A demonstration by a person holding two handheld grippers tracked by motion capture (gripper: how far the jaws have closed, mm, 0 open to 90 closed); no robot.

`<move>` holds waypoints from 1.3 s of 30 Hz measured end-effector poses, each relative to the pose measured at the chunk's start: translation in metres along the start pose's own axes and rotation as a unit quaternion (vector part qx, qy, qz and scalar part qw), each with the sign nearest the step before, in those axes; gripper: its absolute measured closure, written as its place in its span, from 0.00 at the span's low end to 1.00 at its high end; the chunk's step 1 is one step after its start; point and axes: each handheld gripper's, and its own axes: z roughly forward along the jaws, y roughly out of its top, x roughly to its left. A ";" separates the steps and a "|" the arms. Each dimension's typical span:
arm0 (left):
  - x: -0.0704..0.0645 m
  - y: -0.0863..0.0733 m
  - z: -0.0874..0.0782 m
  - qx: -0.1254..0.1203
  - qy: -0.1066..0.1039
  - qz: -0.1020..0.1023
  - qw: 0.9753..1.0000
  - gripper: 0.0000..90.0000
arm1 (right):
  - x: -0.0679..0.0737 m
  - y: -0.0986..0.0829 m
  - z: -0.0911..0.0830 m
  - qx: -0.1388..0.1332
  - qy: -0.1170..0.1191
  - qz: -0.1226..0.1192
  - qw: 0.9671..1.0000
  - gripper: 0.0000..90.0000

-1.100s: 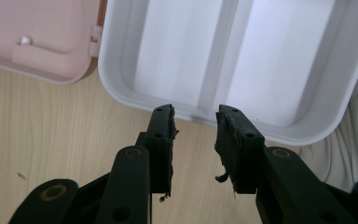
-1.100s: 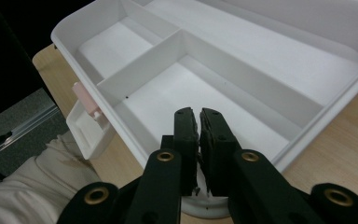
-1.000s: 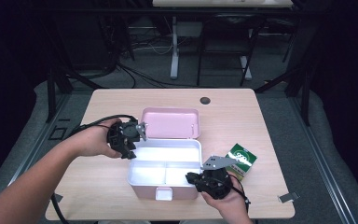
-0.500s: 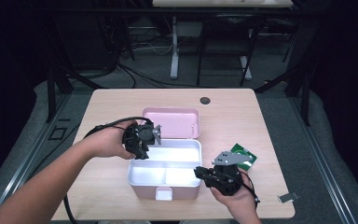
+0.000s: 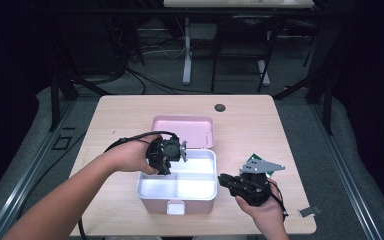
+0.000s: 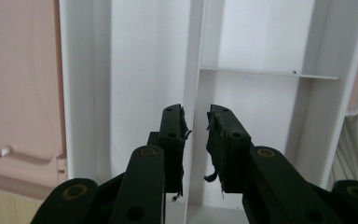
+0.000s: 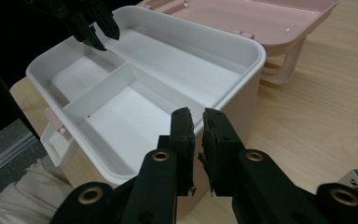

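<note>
While the pink box (image 5: 177, 186) sits open at the near middle of the counter (image 5: 115, 115), its lid (image 5: 182, 131) is laid flat behind it on the far side, so the opening step looks done. White insert tray (image 7: 135, 88) is bare: long far compartment and two smaller near ones, nothing in any.

Left gripper (image 6: 196, 125) hangs over the tray's far-left part, jaws narrow with only a slit between them, straddling the long divider wall (image 6: 193, 70), holding nothing I can see.

Right gripper (image 7: 198, 128) waits just off the box's near-right corner, jaws likewise narrow and empty.

Green-and-white carton (image 5: 253, 161) lies on the counter just right of the box, beside the right hand (image 5: 260, 207); a likely item to load, not yet picked up.

Judgement: early stage, filling and closing still ahead.
</note>
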 end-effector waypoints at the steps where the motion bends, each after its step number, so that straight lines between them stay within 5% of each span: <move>1: 0.000 0.002 0.001 0.001 -0.003 0.002 1.000 0.84 | 0.000 0.000 0.000 0.000 0.000 0.001 1.000 0.92; 21: -0.001 0.023 0.025 0.046 -0.008 0.035 0.998 0.91 | -0.009 -0.003 -0.002 -0.003 -0.005 0.011 1.000 0.92; 39: 0.003 0.026 0.033 0.057 -0.018 0.029 0.998 0.98 | -0.013 -0.003 -0.003 -0.005 -0.008 0.015 1.000 0.93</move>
